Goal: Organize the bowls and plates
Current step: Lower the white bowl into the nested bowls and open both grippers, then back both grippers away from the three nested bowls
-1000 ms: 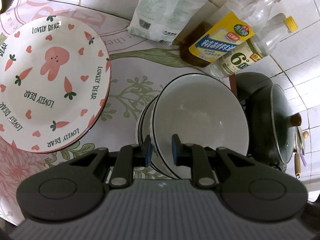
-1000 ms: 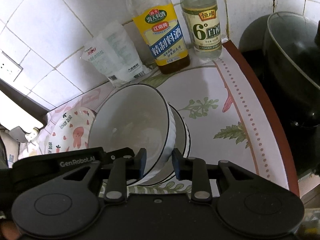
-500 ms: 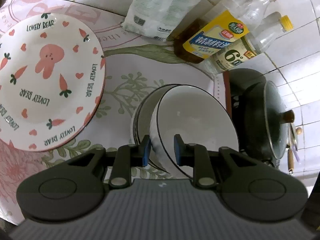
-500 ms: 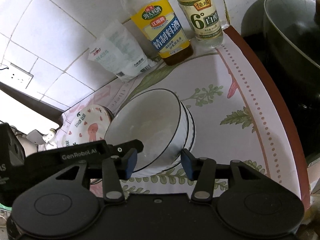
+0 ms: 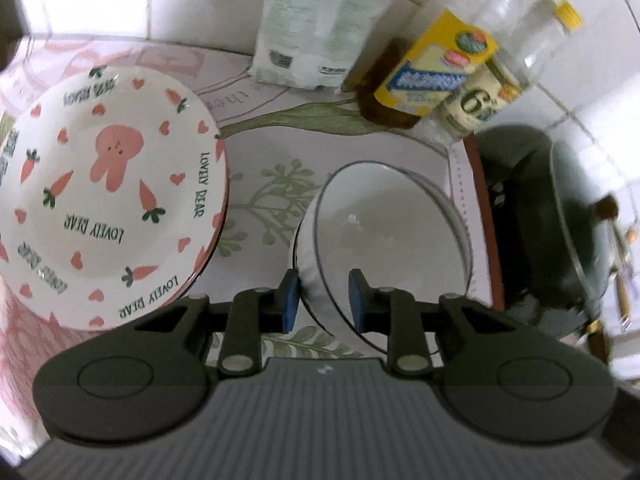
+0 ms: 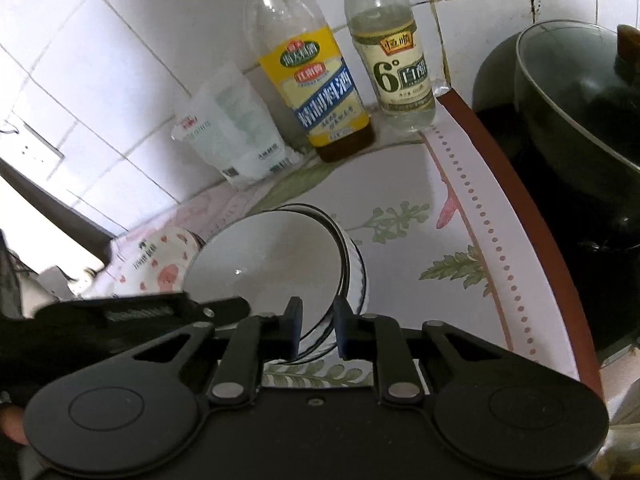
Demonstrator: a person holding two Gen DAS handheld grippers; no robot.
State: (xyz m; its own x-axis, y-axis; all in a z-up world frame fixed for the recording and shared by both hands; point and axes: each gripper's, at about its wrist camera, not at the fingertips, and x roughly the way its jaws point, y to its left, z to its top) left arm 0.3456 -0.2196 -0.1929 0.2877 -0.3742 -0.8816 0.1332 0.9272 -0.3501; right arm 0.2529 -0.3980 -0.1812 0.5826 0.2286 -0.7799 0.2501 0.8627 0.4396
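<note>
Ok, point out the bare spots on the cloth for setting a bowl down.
Bare cloth lies between the white dark-rimmed bowls and the dotted cloth edge, before the two bottles. Crowded: the carrot-print plate on the far side, the white bag at the wall.
</note>
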